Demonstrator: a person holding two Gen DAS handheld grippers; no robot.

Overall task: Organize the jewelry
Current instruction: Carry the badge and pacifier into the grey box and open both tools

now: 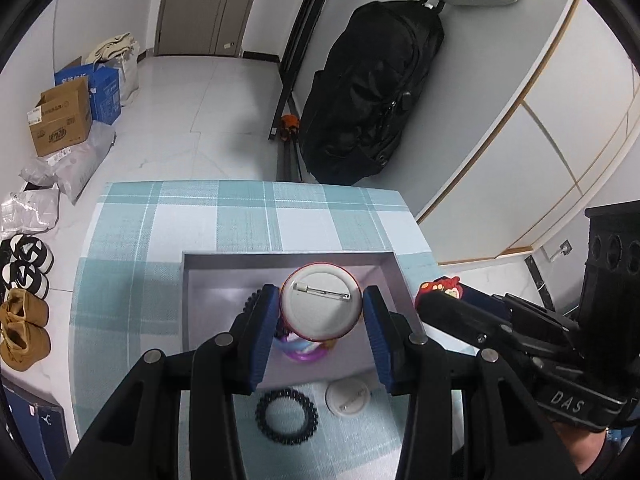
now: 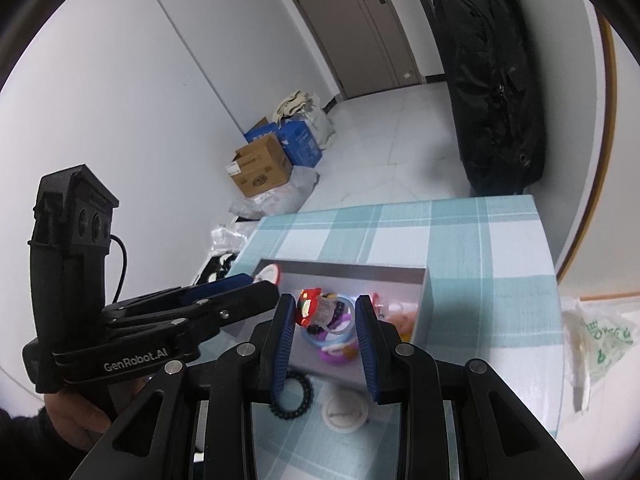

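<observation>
My left gripper [image 1: 322, 307] is shut on a round pin badge [image 1: 320, 320], its white back and safety pin facing the camera, above the grey box [image 1: 192, 280]. The box holds bracelets and a purple ring [image 1: 306, 354]. In the right wrist view my right gripper [image 2: 326, 312] is shut on a small red ornament [image 2: 307, 306] with a clear part, over the same box [image 2: 425, 304]. The ornament [image 1: 438, 286] shows at that gripper's tip, beside the box's right wall. A black spiral hair tie [image 1: 286, 416] and a white badge [image 1: 347, 398] lie on the checked cloth in front of the box.
The teal checked table [image 1: 248, 216] ends just beyond the box. A plastic bag [image 2: 596, 340] lies at its right edge. On the floor stand a black bag [image 1: 372, 92], cardboard boxes [image 1: 60, 120] and shoes [image 1: 24, 328].
</observation>
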